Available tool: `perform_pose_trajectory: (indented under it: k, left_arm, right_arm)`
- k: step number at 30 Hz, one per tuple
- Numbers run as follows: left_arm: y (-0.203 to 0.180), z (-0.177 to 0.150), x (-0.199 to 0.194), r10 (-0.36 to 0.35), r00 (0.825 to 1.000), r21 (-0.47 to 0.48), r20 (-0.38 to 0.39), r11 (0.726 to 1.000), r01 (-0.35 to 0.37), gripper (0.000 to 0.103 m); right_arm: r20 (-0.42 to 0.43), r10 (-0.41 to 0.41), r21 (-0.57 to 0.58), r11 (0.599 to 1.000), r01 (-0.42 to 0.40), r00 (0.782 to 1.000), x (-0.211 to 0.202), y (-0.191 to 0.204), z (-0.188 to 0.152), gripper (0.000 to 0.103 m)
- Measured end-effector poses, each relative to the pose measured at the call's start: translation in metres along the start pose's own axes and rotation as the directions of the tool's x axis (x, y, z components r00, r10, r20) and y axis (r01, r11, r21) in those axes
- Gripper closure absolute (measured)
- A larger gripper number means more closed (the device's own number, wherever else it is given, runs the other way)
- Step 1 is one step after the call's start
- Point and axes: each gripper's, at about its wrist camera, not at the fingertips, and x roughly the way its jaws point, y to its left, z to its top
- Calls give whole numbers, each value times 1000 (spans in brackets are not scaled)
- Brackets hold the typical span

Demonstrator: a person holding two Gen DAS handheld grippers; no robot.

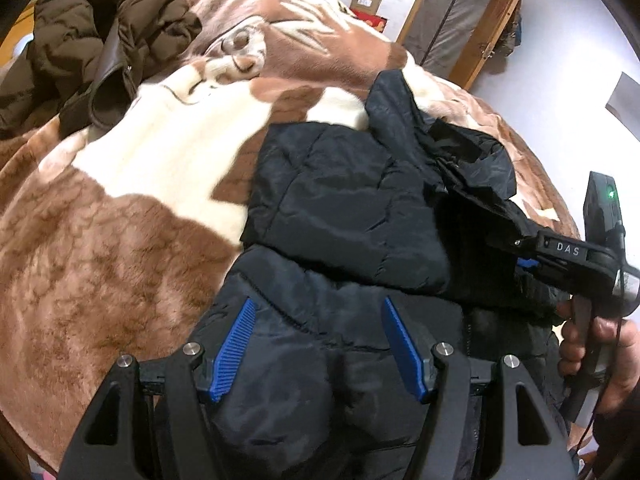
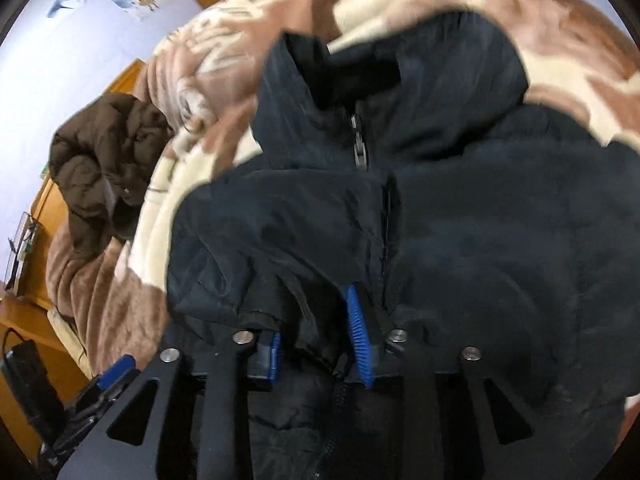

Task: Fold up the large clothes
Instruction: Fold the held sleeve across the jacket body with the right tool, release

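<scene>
The black padded jacket [image 1: 344, 208] lies mid-frame on the brown-and-cream blanket [image 1: 120, 240], its zip running up the frame; the left gripper [image 1: 320, 344] hangs spread over its lower edge; the right gripper [image 2: 320, 332], part-spread with cloth between its pads, sits nearer the zip [image 2: 360, 148].

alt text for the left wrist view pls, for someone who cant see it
A dark puffy jacket lies partly folded on a brown and cream blanket, with the left tool open just above its near edge. At right, a hand holds the right tool against the jacket. A brown coat sits bunched at the far left.
</scene>
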Motion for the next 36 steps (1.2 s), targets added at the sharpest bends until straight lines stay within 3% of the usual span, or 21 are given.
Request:
perform_pose_trajectory:
  k: [5, 8, 10, 14, 16, 17, 18, 20, 24, 28, 31, 36]
  left_arm:
    - [-13, 8, 2, -27, 1000, 19, 8, 999, 27, 35]
    - [-29, 19, 2, -61, 998, 30, 14, 998, 60, 35]
    - [-43, 26, 2, -87, 996, 48, 20, 995, 86, 34]
    - [-78, 38, 10, -124, 992, 117, 23, 986, 121, 31]
    - [-98, 43, 18, -151, 988, 149, 12, 978, 148, 31]
    - [-107, 45, 24, -166, 986, 165, 8, 973, 163, 31]
    - [-117, 45, 28, -173, 985, 181, 4, 969, 169, 31]
    - [-134, 48, 41, -181, 983, 209, -5, 962, 178, 31]
    - [-150, 51, 73, -116, 993, 246, -21, 962, 118, 31]
    - [-135, 49, 108, -10, 998, 234, -64, 972, 25, 31]
    - [-122, 48, 116, -14, 997, 204, -76, 979, 30, 29]
    - [-128, 52, 93, -31, 998, 206, -56, 978, 42, 32]
  right_arm:
    - [50, 143, -34, 989, -141, 988, -35, 15, -3, 28]
    - [110, 202, -58, 979, -196, 973, -68, 12, -6, 27]
    - [161, 180, -49, 983, -174, 970, -89, -3, -9, 27]
    - [257, 4, 71, 997, -23, 966, -128, -70, -19, 27]
    - [265, -115, 163, 984, 73, 958, -140, -108, -24, 37]
    - [260, -164, 206, 972, 111, 952, -144, -126, -26, 53]
    - [260, -196, 241, 961, 133, 946, -147, -141, -28, 63]
    - [253, -246, 265, 948, 178, 936, -145, -156, -27, 70]
    - [211, -254, 221, 953, 207, 944, -114, -157, -11, 71]
    - [112, -274, 115, 958, 262, 955, -60, -148, -7, 70]
    - [122, -296, 85, 954, 287, 947, -48, -149, -10, 71]
    - [138, -291, 93, 955, 280, 947, -72, -144, -6, 71]
